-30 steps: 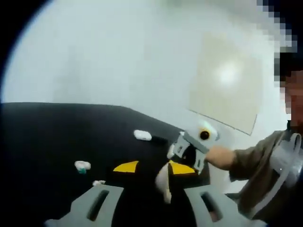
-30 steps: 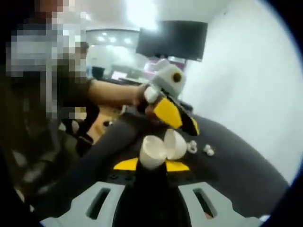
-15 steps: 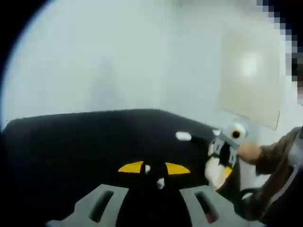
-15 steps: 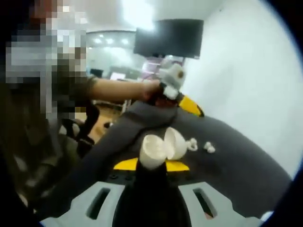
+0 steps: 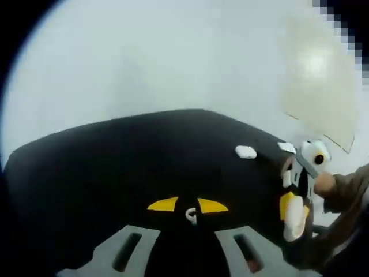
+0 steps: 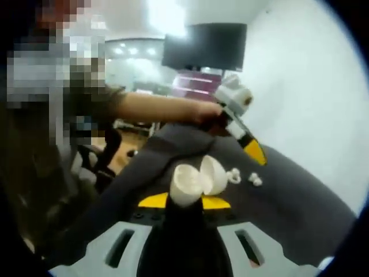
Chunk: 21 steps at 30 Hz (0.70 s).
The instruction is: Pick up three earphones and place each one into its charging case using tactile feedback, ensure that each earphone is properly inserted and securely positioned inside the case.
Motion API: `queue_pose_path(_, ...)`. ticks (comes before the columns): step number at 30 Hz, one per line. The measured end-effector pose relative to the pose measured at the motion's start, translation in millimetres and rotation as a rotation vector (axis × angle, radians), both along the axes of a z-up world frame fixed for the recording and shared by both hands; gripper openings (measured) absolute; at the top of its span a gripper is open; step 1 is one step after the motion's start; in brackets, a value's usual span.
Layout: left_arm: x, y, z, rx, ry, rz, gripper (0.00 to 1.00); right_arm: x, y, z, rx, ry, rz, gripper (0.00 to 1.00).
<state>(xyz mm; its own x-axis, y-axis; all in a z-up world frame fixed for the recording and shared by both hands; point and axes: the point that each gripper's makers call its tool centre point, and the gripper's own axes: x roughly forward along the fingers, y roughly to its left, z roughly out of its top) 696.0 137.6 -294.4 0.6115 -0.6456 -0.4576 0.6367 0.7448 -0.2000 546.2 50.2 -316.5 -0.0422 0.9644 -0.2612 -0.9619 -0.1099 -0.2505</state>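
My right gripper [image 6: 184,202] is shut on an open white charging case [image 6: 196,182], lid up. From the left gripper view this right gripper [image 5: 295,199] and its case [image 5: 294,218] hang at the right, off the table's edge. My left gripper [image 5: 188,205] has its yellow tips a narrow gap apart, and a small white earphone [image 5: 191,214] shows in that gap, lying on the black table [image 5: 115,167]. In the right gripper view the left gripper [image 6: 253,151] tilts down just above two earphones [image 6: 233,175] [image 6: 254,180], apart from them.
Two more white cases [image 5: 245,152] [image 5: 286,147] lie near the table's far right edge. A person's arm [image 6: 161,107] reaches in from the left. A dark screen [image 6: 204,46] hangs on the wall behind, and a beige panel [image 5: 317,75] is on the white wall.
My left gripper has swung away from the held case, over the earphones, and its tips have drawn closer together. The right gripper has kept still with its case.
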Motion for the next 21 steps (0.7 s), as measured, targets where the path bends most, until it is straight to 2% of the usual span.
queue_pose_path(4,-6.0,-4.6,-11.7,0.001,0.023,-0.011,0.10,-0.8,-0.4,0.3,0.000,0.000,0.001,0.20)
queue_pose_path(8,-9.3,-12.9,-18.5,-0.055,0.121,-0.008,0.15,-1.8,-0.7,0.7,0.000,-0.001,0.002,0.20)
queue_pose_path(11,-15.8,-19.0,-23.7,-0.042,0.178,-0.029,0.18,-2.5,-0.8,1.0,0.002,-0.006,0.001,0.20)
queue_pose_path(12,-20.1,-20.3,-25.8,-0.018,0.180,-0.039,0.19,-2.6,-0.8,1.0,0.002,-0.005,0.001,0.20)
queue_pose_path(13,-22.6,-22.2,-25.5,0.005,0.156,-0.059,0.22,-2.5,-0.8,1.1,0.002,-0.005,0.001,0.20)
queue_pose_path(15,-29.0,-26.6,-25.0,0.017,0.144,-0.063,0.24,-2.5,-0.7,1.2,0.002,-0.005,0.002,0.20)
queue_pose_path(18,-23.1,-20.4,-29.5,0.100,0.084,-0.053,0.17,-2.9,-0.5,1.3,0.002,-0.005,0.004,0.20)
queue_pose_path(21,-24.3,-21.8,-29.3,0.093,0.093,-0.056,0.16,-2.9,-0.5,1.5,0.002,-0.009,0.003,0.20)
